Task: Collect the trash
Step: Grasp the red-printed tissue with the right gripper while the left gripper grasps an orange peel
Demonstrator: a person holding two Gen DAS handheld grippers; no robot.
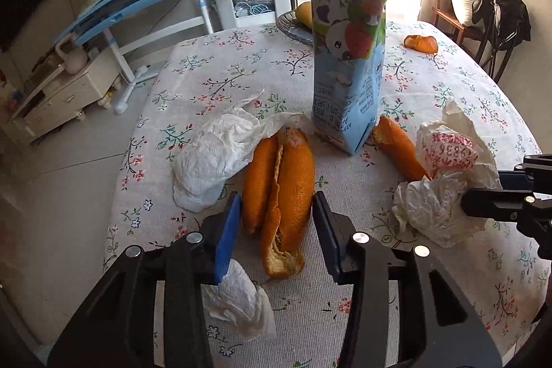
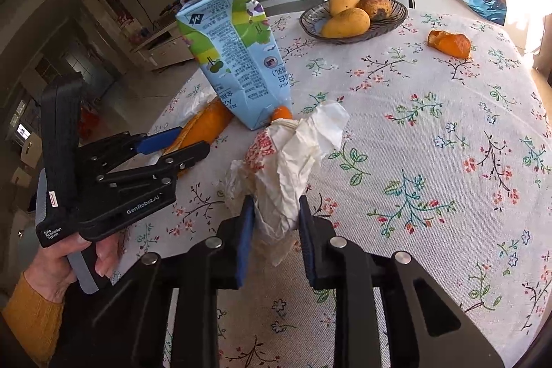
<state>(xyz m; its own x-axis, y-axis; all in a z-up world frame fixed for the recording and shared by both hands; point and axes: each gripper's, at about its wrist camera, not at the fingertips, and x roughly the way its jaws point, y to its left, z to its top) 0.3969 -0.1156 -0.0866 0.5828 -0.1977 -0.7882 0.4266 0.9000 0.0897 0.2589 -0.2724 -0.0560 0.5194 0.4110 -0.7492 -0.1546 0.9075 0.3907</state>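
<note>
Orange peel (image 1: 279, 195), light, limp and tearable, is straddled low centre by the left gripper (image 1: 276, 216), pads not yet pressing and best closed mid-length, while crumpled paper (image 2: 279, 168) is pinched in the right gripper (image 2: 276, 223).

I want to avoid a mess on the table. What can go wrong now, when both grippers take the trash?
1. The left gripper straddles the long orange peel; split and ragged, it may tear when lifted.
2. The milk carton stands tilted just behind; a bump could topple it.
3. The right gripper pinches only the crumpled wrapper's lower end, so it may slip.
</note>
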